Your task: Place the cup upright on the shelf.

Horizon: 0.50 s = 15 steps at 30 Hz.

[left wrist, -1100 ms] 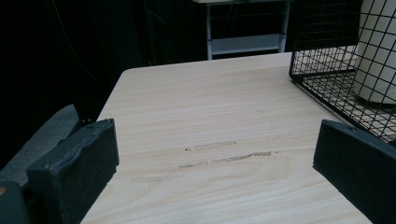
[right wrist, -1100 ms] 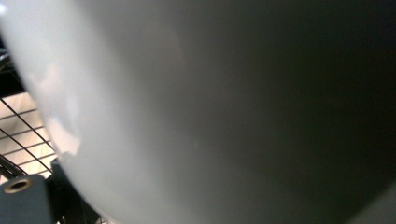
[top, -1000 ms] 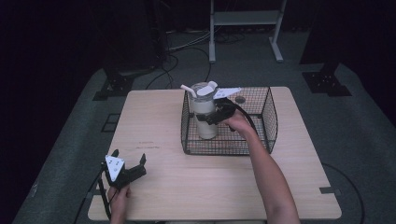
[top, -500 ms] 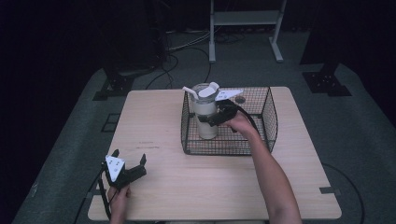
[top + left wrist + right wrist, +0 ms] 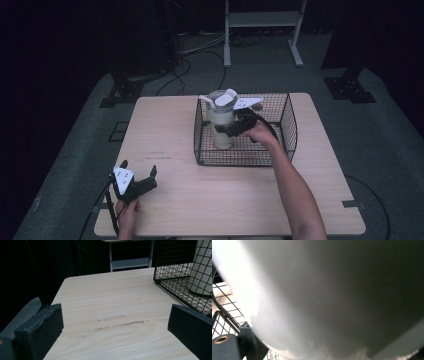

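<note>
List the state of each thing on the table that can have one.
Tumbler: upright inside the basket, lid on, straw in.
Wire basket: upright on the table, open-topped.
Right gripper: at the tumbler's side; its grip can't be made out.
Left gripper: jaws open, holding nothing, low over the table.

In the right gripper view the tumbler point(image 5: 332, 297) sits so close that it is a pale blur, cut off on every side, and it hides the right claw's point(image 5: 231, 131) tips. In the left gripper view the tumbler's top runs off the upper edge, the wire basket point(image 5: 175, 277) off the right. The left claw's point(image 5: 112, 335) lower parts drop below the picture.
</note>
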Tool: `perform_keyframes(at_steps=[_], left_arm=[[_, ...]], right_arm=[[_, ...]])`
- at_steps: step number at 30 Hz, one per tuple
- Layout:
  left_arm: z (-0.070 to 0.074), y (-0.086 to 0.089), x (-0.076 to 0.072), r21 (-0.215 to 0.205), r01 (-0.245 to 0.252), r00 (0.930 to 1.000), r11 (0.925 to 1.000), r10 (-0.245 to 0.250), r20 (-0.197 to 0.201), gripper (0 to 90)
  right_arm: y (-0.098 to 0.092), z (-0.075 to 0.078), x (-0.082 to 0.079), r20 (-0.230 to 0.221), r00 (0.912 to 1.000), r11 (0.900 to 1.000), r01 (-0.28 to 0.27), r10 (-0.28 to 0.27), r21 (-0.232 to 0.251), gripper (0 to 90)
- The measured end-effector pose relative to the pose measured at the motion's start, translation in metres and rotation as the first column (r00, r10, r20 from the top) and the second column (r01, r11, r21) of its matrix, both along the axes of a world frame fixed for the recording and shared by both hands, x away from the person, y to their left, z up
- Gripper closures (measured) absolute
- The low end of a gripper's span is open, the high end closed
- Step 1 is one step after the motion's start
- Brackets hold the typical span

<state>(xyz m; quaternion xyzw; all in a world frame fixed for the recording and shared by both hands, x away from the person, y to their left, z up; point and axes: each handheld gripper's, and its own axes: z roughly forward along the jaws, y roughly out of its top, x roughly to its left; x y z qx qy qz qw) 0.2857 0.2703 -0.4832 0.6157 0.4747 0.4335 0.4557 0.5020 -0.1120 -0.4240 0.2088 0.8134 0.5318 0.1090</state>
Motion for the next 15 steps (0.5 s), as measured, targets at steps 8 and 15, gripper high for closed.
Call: perform_keyframes(at_steps=[8,15], left_arm=[[-0.0001,-0.0002,0.0000,0.001,0.001,1.0000,1.0000,-0.001,0.001,0.0],[0.0001,0.0003,0.0001,0.003,0.002,1.0000,1.0000,-0.002,-0.001,0.0]], right_arm=[[-0.0035,0.0007,-0.0025,0.005,1.0000,1.000,0.003,-0.003,-0.010,6.3],[-0.0052,0.0023,-0.0049,0.002,1.0000,1.000,0.000,0.000,-0.029,6.4]])
